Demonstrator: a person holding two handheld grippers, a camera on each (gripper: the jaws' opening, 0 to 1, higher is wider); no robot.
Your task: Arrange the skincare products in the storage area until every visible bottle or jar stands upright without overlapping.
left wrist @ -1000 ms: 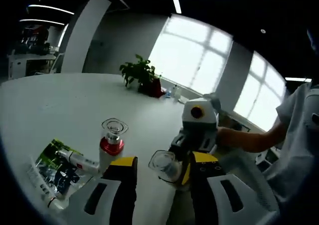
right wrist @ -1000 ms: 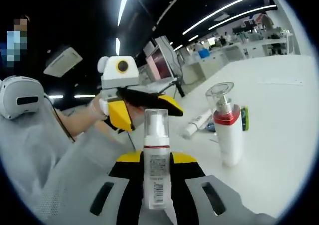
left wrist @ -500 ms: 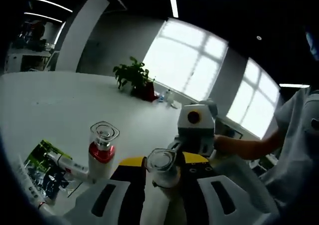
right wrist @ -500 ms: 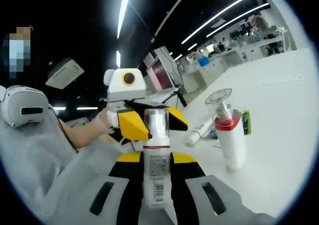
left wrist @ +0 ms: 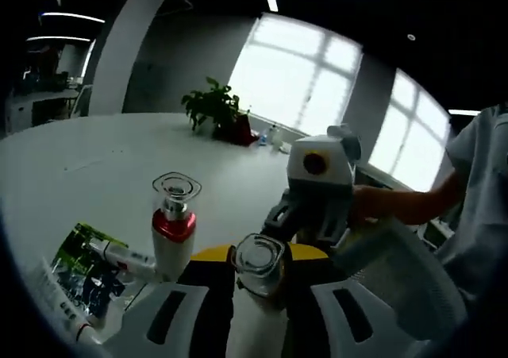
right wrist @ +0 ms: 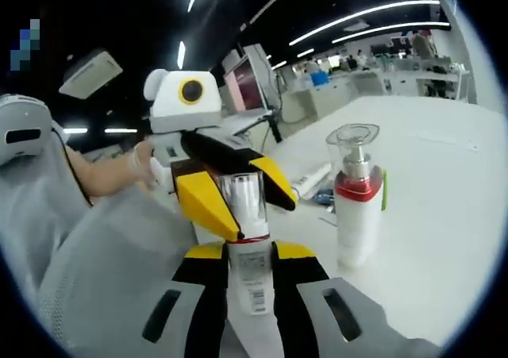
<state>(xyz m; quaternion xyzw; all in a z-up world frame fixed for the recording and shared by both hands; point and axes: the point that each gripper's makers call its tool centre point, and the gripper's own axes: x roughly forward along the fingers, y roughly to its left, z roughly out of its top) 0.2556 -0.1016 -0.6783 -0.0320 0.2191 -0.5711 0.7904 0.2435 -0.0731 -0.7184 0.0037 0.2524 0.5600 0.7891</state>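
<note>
A white bottle with a clear cap [right wrist: 248,239] stands upright between my right gripper's [right wrist: 250,256] jaws, which are shut on its body. My left gripper [right wrist: 258,215] comes in from the left, its yellow jaws closed on the clear cap. In the left gripper view the same bottle [left wrist: 258,267] sits between my left gripper's [left wrist: 259,256] jaws, with the right gripper [left wrist: 305,215] just behind it. A white pump bottle with a red collar [left wrist: 175,231] [right wrist: 355,203] stands upright on the white table [left wrist: 95,167]. A white tube [left wrist: 119,255] lies on a green sachet [left wrist: 79,255].
A potted plant [left wrist: 218,112] and small bottles stand at the table's far edge by the windows. A person's forearm [left wrist: 405,207] reaches in from the right. Desks and monitors [right wrist: 246,88] fill the room beyond the table [right wrist: 429,175].
My left gripper has moved onto the clear-capped bottle and its jaws have narrowed around the cap. The right gripper has kept hold of the bottle's body.
</note>
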